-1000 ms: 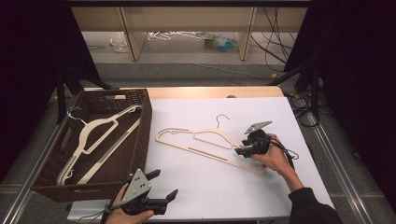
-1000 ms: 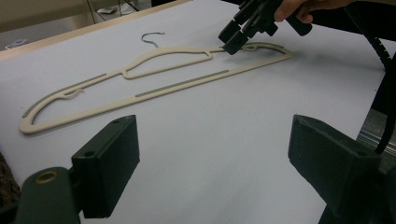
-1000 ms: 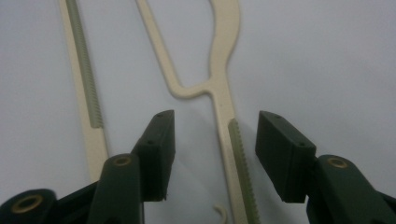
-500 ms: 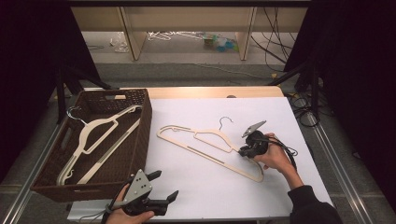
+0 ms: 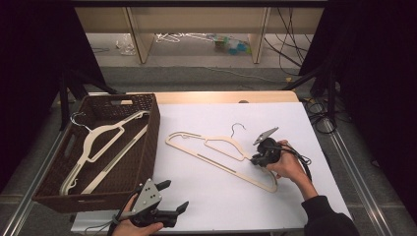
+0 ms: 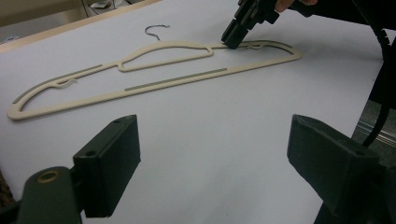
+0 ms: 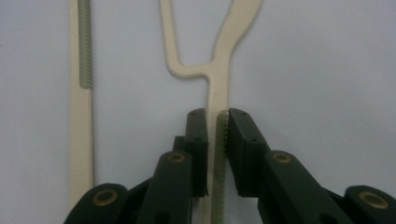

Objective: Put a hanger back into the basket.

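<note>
The right gripper (image 7: 216, 140) has just closed its jaws, clenched on the cream hanger (image 5: 221, 156) — the left gripper (image 6: 210, 158), near the wicker basket (image 5: 147, 147), is released.

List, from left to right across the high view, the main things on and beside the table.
Wicker basket with a hanger inside → left gripper → cream hanger on the table → right gripper, shut on that hanger's arm.

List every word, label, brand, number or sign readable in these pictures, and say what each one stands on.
None: no readable text in any view.
The cream hanger, wicker basket, white table and both grippers bear no visible lettering.
</note>
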A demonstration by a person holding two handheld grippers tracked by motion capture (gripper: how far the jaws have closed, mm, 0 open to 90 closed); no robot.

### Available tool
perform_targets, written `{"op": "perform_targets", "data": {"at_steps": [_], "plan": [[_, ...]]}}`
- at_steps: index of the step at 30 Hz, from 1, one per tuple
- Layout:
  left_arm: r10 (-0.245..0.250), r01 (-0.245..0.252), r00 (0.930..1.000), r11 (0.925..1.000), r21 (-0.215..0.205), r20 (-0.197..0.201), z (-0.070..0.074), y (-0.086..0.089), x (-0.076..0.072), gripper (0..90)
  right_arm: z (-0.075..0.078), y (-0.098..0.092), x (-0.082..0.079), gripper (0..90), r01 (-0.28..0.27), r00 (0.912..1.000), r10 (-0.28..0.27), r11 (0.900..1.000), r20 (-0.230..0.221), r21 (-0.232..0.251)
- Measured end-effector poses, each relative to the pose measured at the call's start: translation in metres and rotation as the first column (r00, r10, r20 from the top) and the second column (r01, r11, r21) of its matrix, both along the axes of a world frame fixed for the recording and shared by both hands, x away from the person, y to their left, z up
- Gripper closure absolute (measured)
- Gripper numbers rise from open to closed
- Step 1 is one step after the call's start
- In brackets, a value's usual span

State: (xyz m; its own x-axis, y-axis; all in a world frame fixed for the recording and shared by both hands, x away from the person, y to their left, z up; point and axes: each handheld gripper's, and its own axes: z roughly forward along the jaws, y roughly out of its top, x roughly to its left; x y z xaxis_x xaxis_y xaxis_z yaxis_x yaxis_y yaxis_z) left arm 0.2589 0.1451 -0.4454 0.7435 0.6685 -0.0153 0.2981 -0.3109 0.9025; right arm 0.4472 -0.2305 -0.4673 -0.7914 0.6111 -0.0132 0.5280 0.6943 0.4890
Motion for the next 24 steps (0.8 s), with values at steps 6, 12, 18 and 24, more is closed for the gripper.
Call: {"op": "perform_targets", "data": {"at_steps": [6,12,18,24], "plan": [[0.002,-0.002,1.0000,1.0000,0.003,-0.001,0.000,-0.002,0.004,17.3,0.004,-0.006,-0.008,79.2,-0.017,0.9992,0.016,1.000,-0.036,-0.022],[-0.003,0.003,1.0000,0.9998,0.018,-0.001,0.002,-0.013,0.014,18.1,0.012,-0.015,-0.022,79.3,-0.045,0.9985,0.044,0.998,-0.034,-0.041],[-0.014,0.015,0.9994,0.9991,0.040,-0.033,0.002,-0.039,0.038,19.1,0.020,-0.019,-0.036,79.3,-0.053,0.9984,0.052,0.998,-0.022,-0.041],[-0.038,0.041,0.9986,0.9952,0.089,-0.037,0.005,-0.067,0.067,20.9,0.022,-0.024,-0.053,79.2,-0.068,0.9973,0.068,0.997,-0.027,-0.034]]}}
